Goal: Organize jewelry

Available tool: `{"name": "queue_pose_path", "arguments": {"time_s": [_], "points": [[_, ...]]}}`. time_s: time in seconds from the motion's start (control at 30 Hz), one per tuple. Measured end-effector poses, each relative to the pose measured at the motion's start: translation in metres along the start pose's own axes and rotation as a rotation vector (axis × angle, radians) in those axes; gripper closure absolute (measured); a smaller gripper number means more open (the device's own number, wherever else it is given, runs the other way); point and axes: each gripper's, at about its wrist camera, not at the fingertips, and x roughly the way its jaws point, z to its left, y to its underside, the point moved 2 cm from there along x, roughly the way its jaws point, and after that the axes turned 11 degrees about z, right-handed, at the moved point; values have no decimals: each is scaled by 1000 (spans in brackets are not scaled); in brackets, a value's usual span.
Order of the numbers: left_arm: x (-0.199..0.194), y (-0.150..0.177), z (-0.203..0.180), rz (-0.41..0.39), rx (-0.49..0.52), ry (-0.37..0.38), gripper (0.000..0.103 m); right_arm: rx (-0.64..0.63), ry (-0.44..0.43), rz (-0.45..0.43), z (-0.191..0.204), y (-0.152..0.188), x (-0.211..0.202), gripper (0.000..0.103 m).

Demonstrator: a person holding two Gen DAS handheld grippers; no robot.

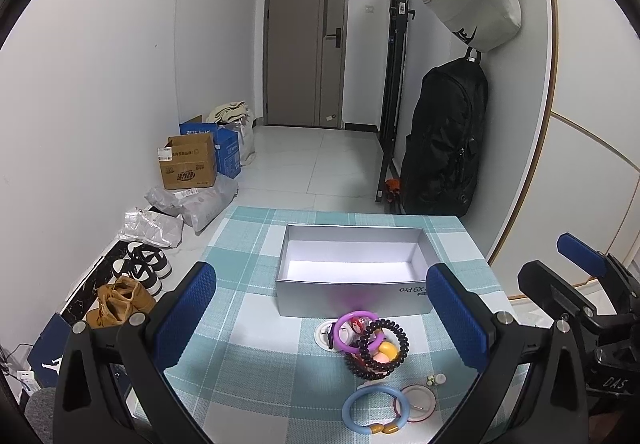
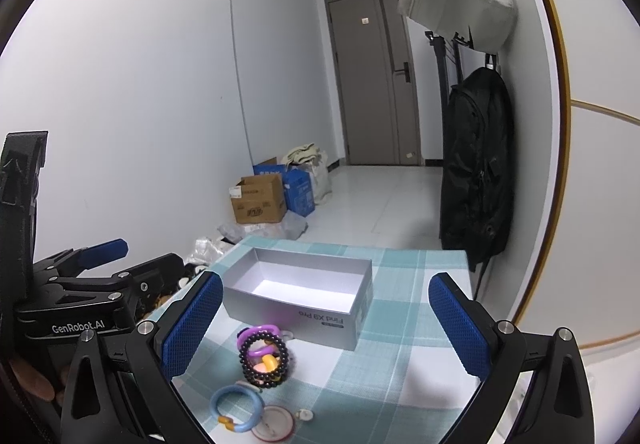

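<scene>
black backpack (image 1: 444, 136), cardboard box (image 1: 188, 162), shoes (image 1: 142, 268)

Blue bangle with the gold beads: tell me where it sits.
The blue bangle lies flat on the checked tablecloth at the near edge, overlapping a red-rimmed clear disc on its right, nearer than the black bead bracelet and the open silver box.

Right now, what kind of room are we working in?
Most likely a home entryway or hallway: a closed door at the far end, shoes lined along the wall, and a black backpack hanging nearby. The checked tablecloth suggests a small household table.
</scene>
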Motion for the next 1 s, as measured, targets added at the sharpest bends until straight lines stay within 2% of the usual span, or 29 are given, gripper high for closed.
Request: {"name": "queue_pose_path", "arguments": {"time_s": [1.0], "points": [[0, -2, 1, 11, -9, 3, 1, 2, 1, 3, 0, 1, 2, 0]]}}
